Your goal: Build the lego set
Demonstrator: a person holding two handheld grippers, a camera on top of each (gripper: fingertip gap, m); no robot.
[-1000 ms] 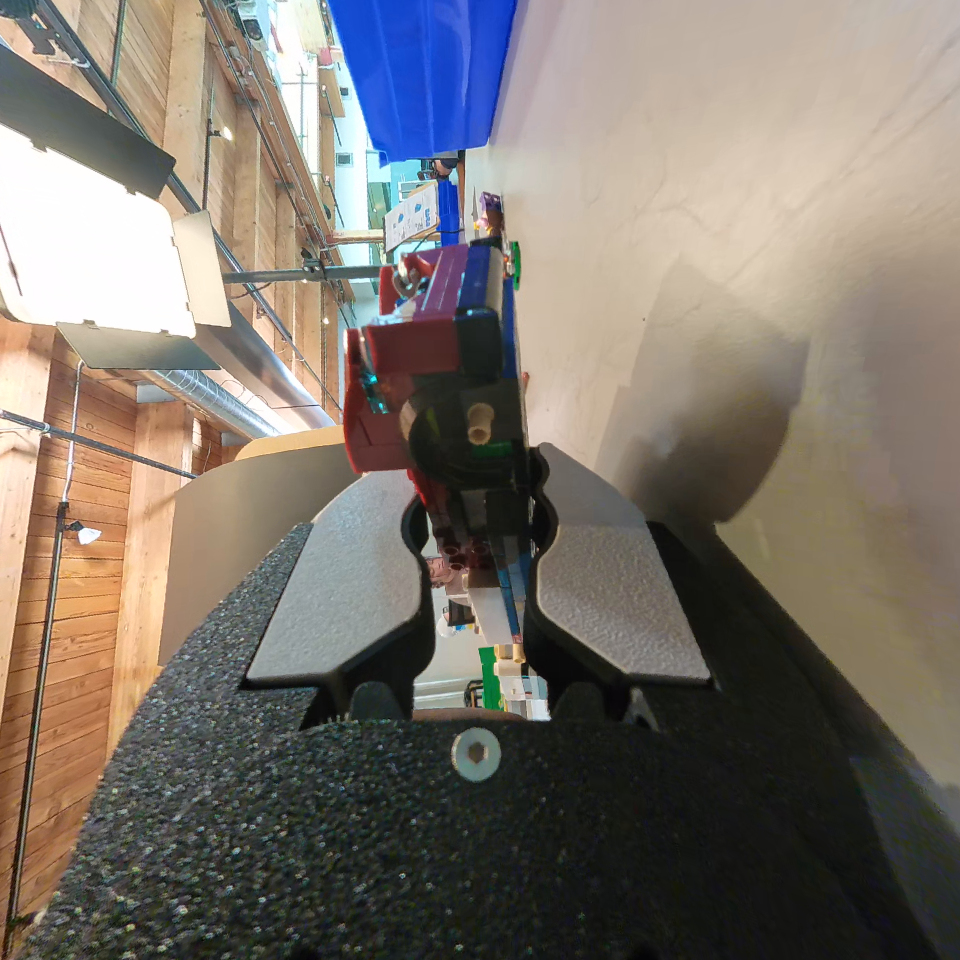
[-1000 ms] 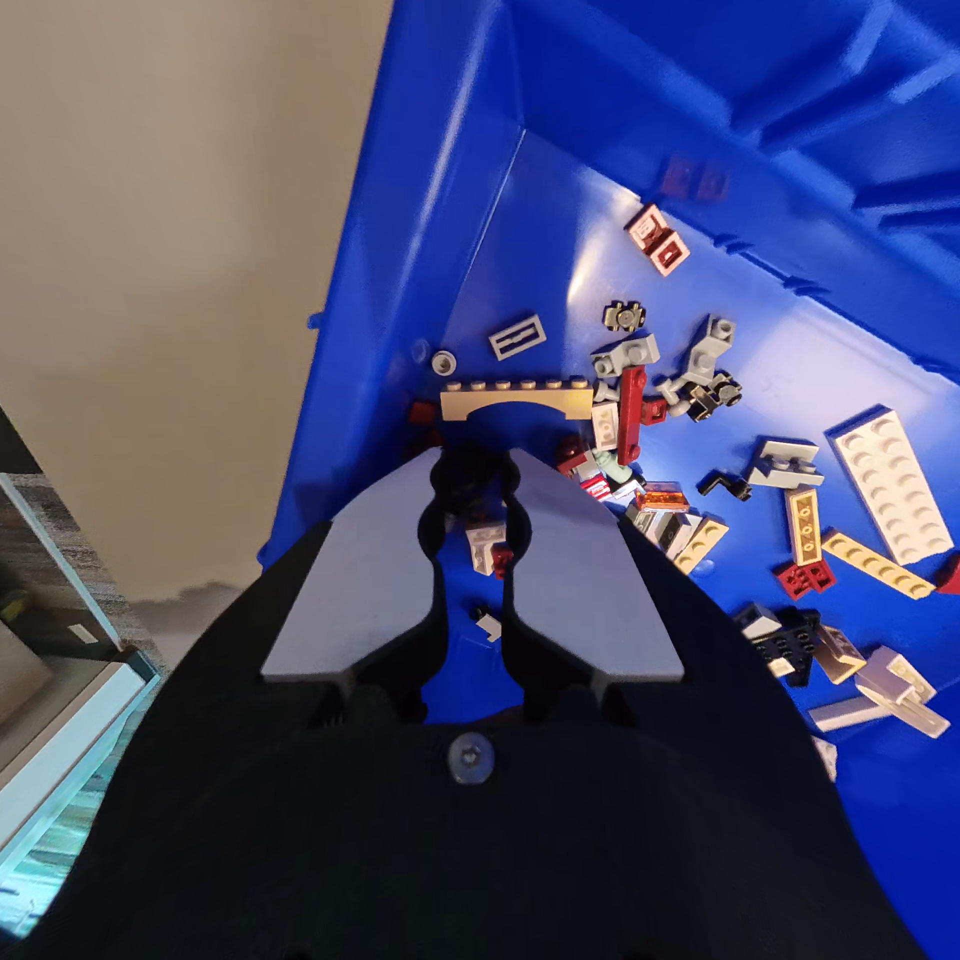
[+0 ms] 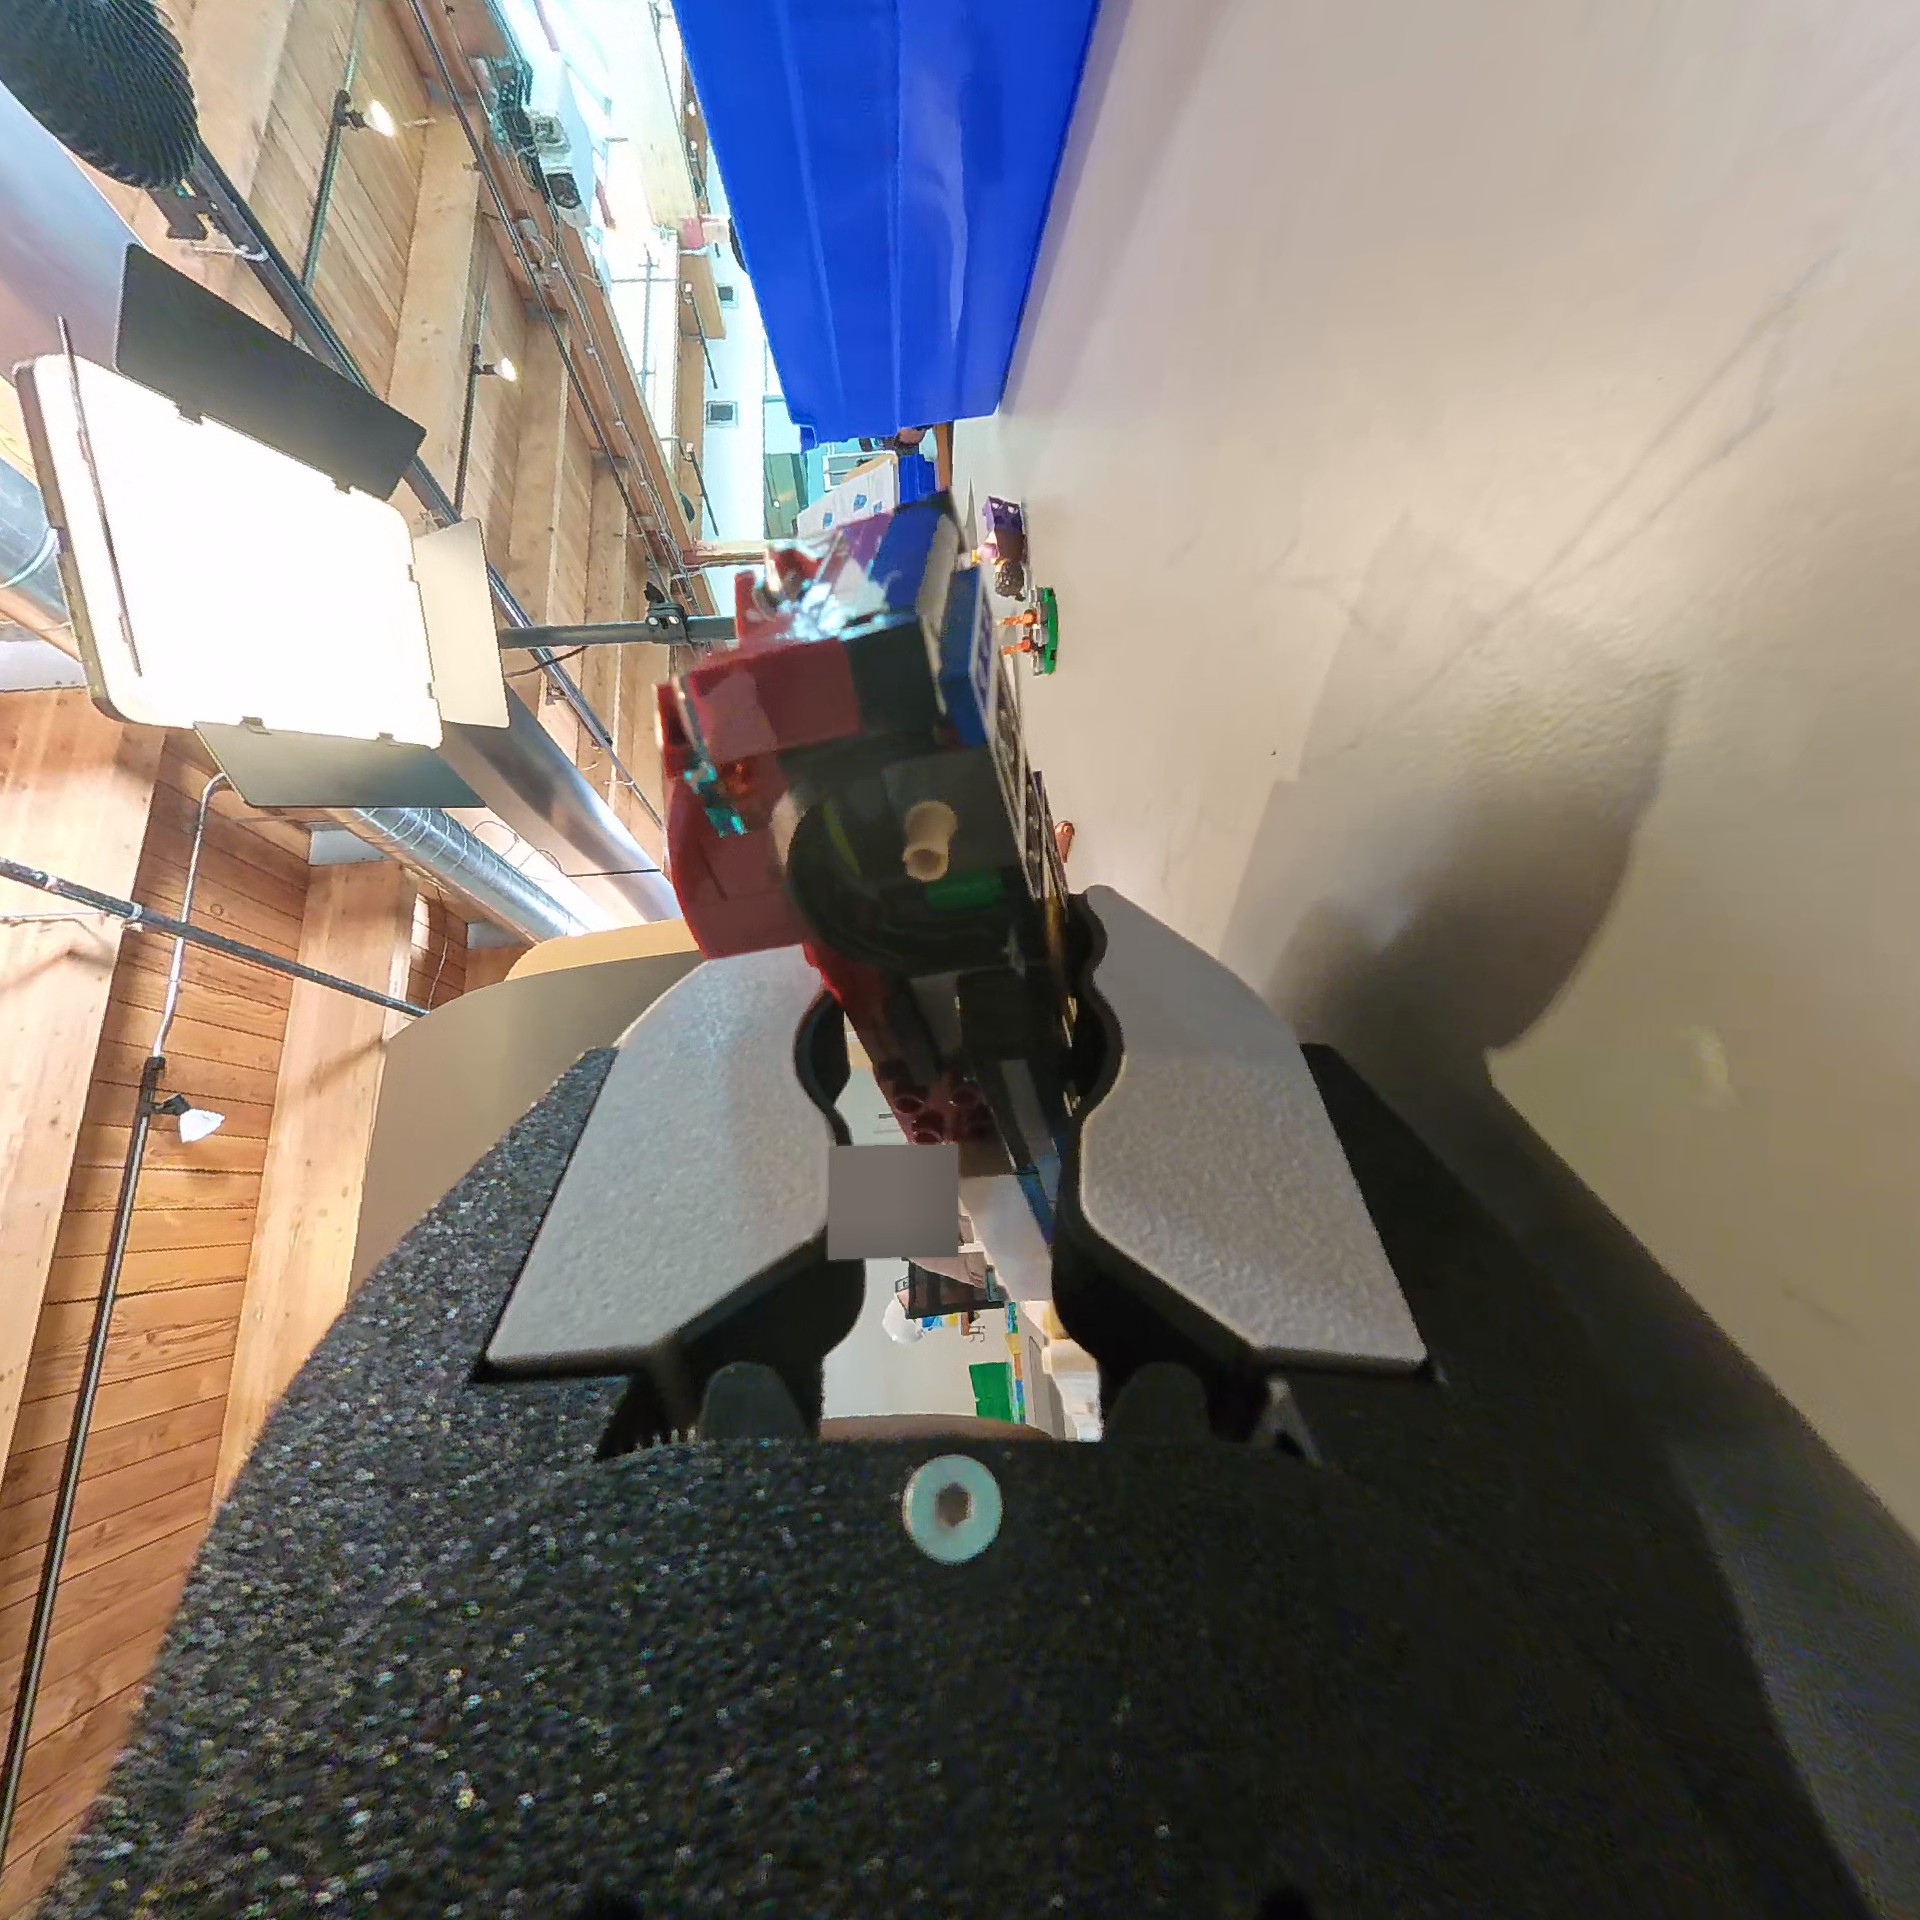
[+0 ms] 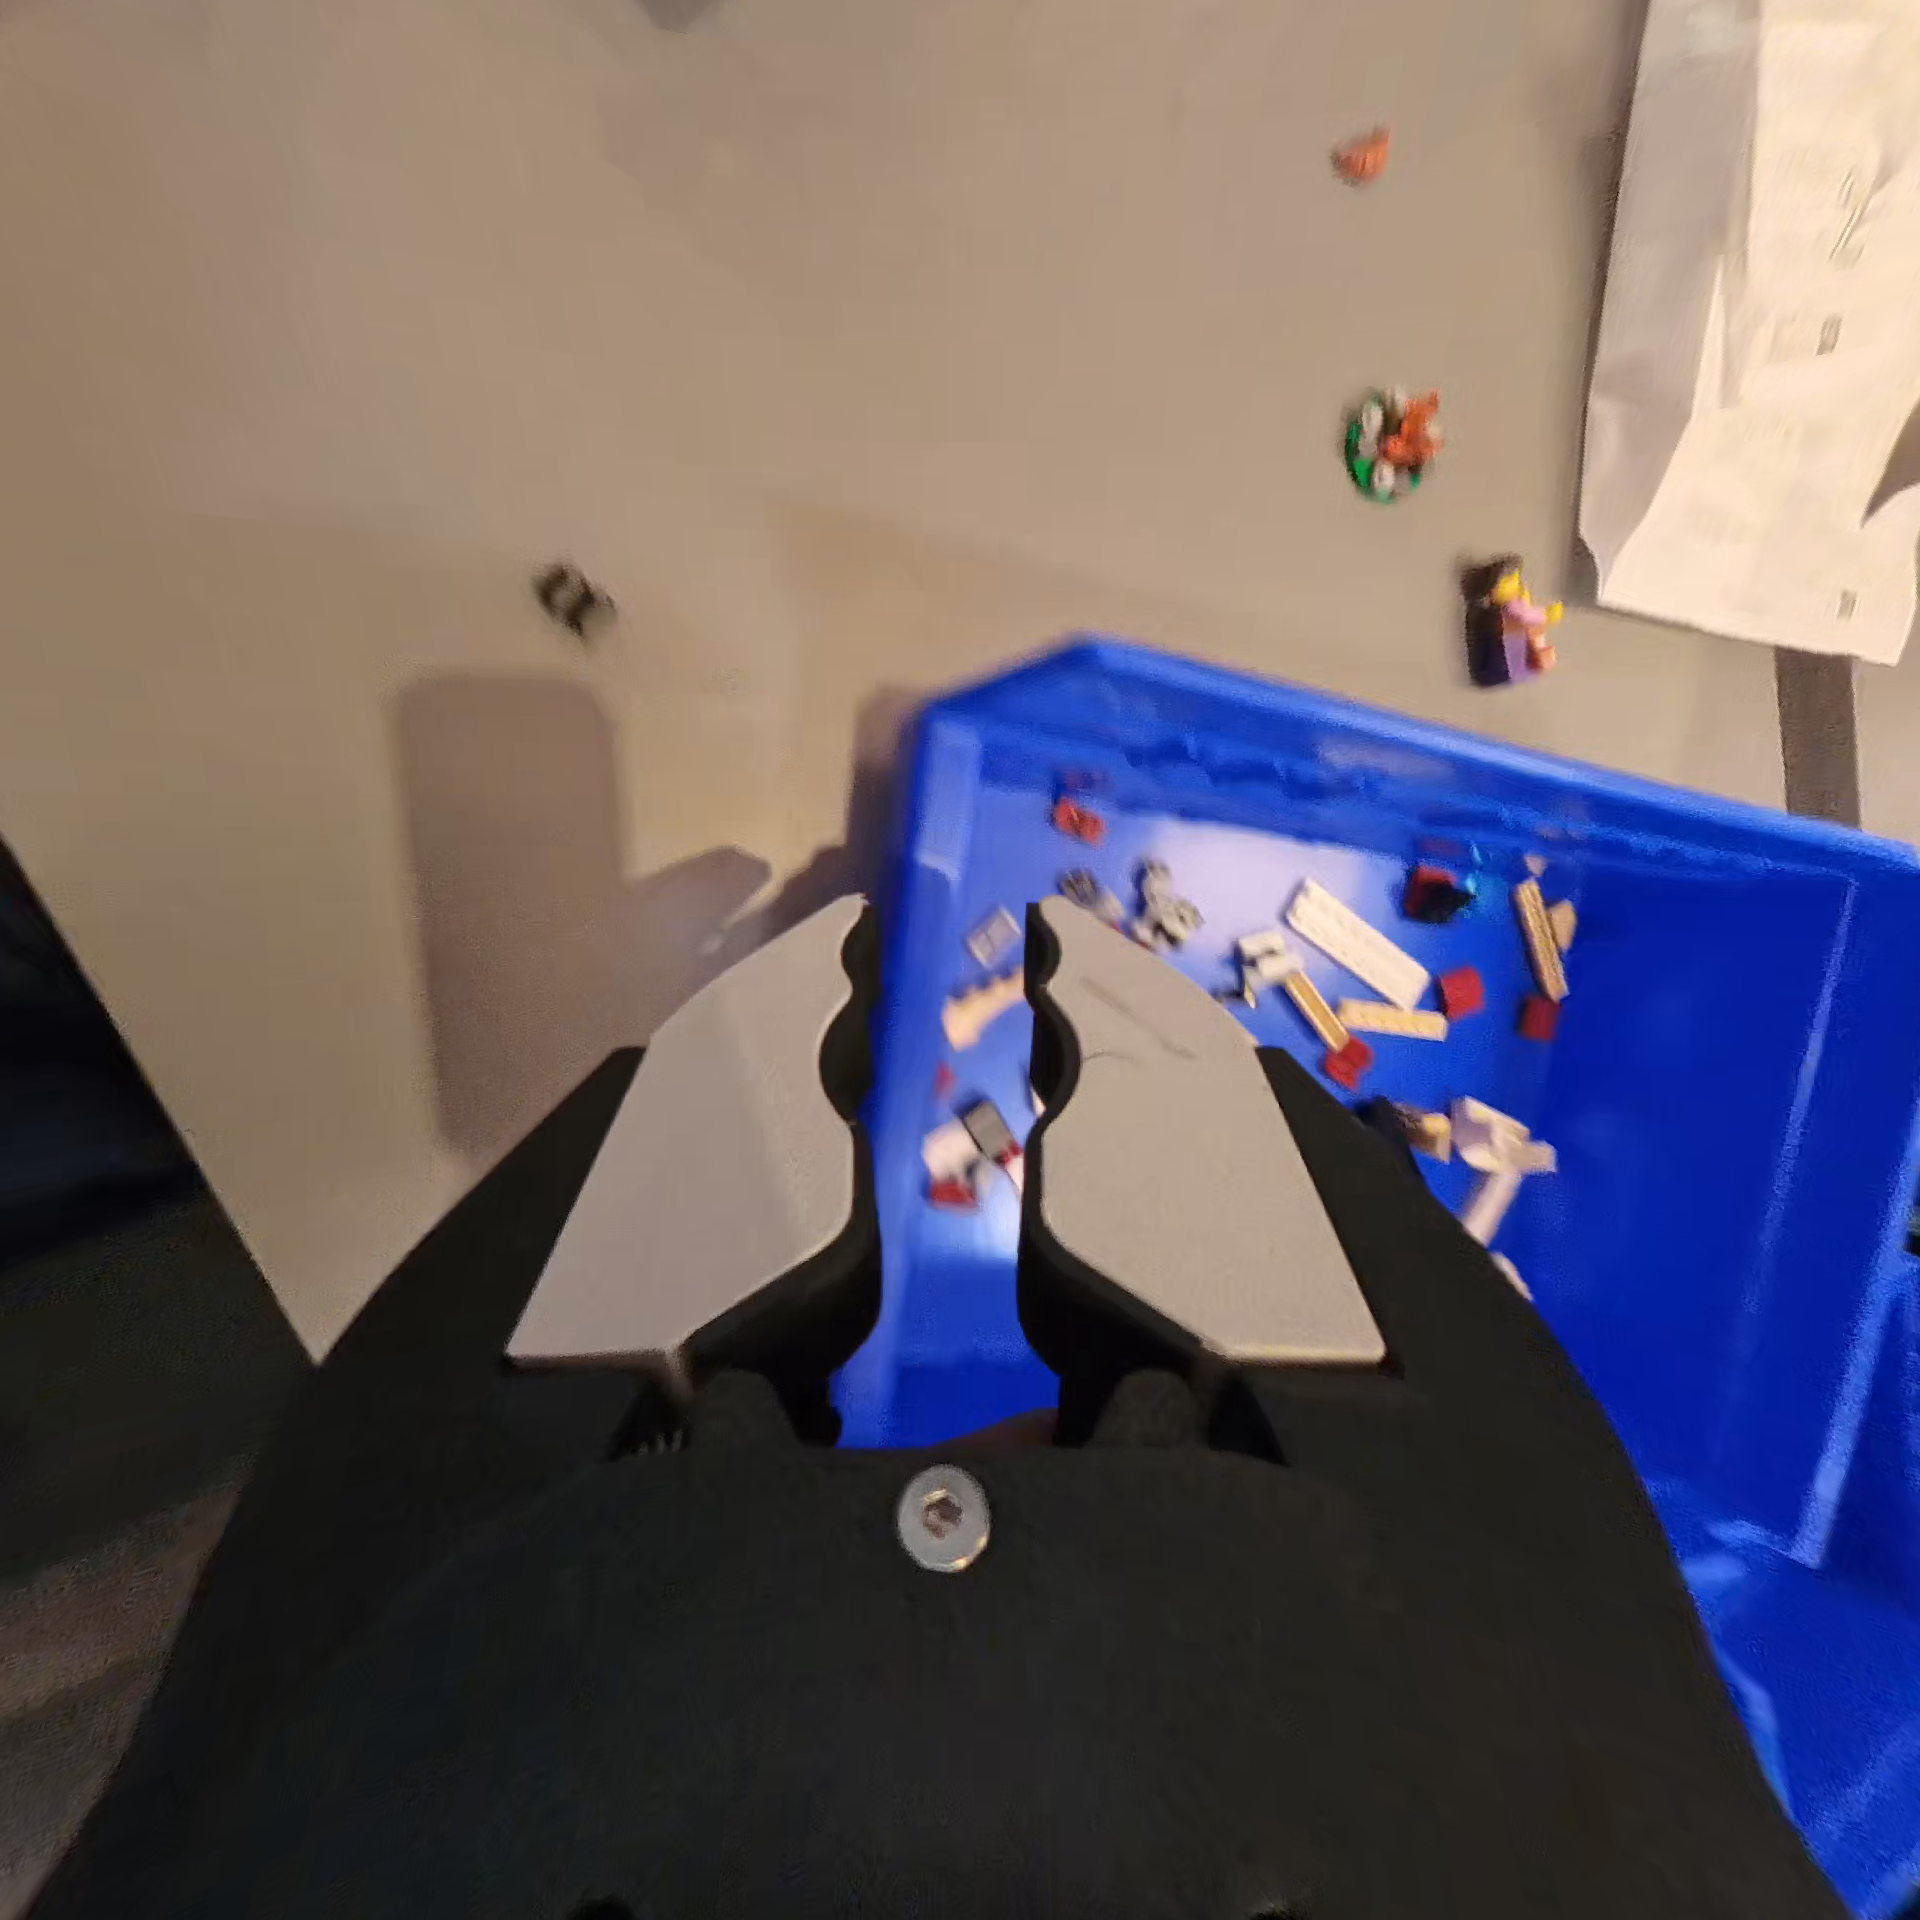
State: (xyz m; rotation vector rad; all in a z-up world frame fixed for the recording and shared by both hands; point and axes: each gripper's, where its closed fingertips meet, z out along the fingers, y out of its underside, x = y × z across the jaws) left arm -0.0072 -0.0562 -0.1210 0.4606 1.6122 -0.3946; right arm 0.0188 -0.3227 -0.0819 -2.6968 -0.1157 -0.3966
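My left gripper (image 3: 956, 987) is shut on a brick-built model (image 3: 862, 790) of dark red, black and blue parts with a tan peg. It holds the model off the beige table (image 3: 1455, 416), turned on its side. My right gripper (image 4: 951, 935) is open with nothing between its fingers. It hovers over the left wall of a blue bin (image 4: 1351, 727) that holds several loose bricks (image 4: 1351, 956). The blue bin also shows in the left wrist view (image 3: 894, 208) beyond the model.
On the table past the bin lie a toy figure in purple (image 4: 1507, 623), a green round piece with orange parts (image 4: 1392, 442), a small orange piece (image 4: 1361, 156) and a small black piece (image 4: 571, 597). White paper (image 4: 1766, 312) lies at the right. A studio lamp (image 3: 239, 540) shows at the left.
My right gripper has pulled up and back out of the bin, and its jaws stand wider apart, with nothing in them. My left gripper still holds the model, slightly tilted.
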